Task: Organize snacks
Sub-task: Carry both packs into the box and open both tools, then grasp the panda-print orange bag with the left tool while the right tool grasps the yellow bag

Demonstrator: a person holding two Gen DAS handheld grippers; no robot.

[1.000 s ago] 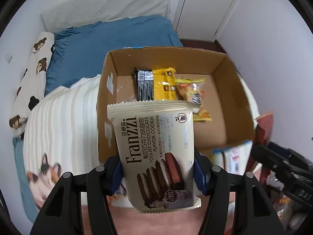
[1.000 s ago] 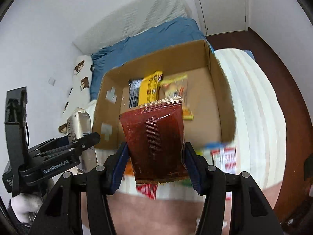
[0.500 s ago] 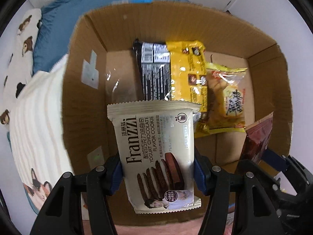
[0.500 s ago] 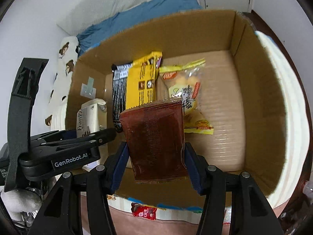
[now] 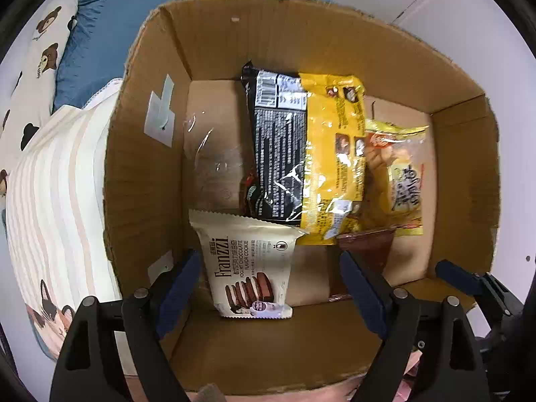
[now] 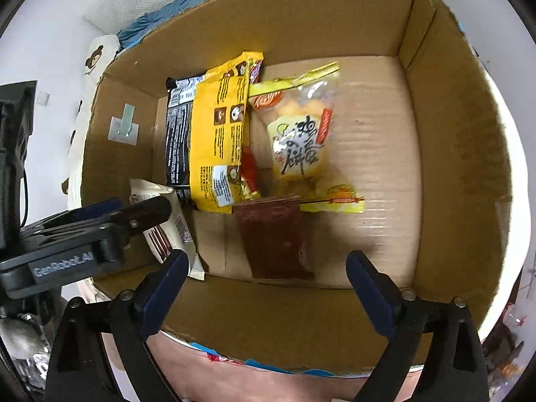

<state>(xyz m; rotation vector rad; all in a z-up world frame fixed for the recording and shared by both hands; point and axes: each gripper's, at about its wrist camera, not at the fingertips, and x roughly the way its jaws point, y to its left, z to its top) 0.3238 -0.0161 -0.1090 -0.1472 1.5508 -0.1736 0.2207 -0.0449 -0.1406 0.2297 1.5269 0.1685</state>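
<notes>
A brown cardboard box (image 5: 140,181) sits on the bed and holds several snack packs. My left gripper (image 5: 268,268) hangs over its near left corner, jaws opening. The cream Franzzi cookie pack (image 5: 249,261) lies loose between its fingers, touched by neither pad. My right gripper (image 6: 264,264) points down over the box's near edge, jaws opening. The dark red snack pack (image 6: 273,238) rests on the box floor between its fingers, free of the pads. Behind them lie a black pack (image 5: 276,147), a yellow pack (image 5: 335,154) and a clear yellow cracker bag (image 6: 298,137).
The box's right half floor (image 6: 378,154) is bare cardboard. The box walls (image 6: 462,154) rise on all sides. A striped cream blanket (image 5: 50,201), a bear-print pillow (image 5: 37,57) and a blue sheet (image 5: 140,10) lie around the box. The left gripper's body (image 6: 73,241) shows in the right wrist view.
Both grippers sank into the box and opened. The cookie pack dropped out of the left one and the red pack out of the right; both now lie on the box floor.
</notes>
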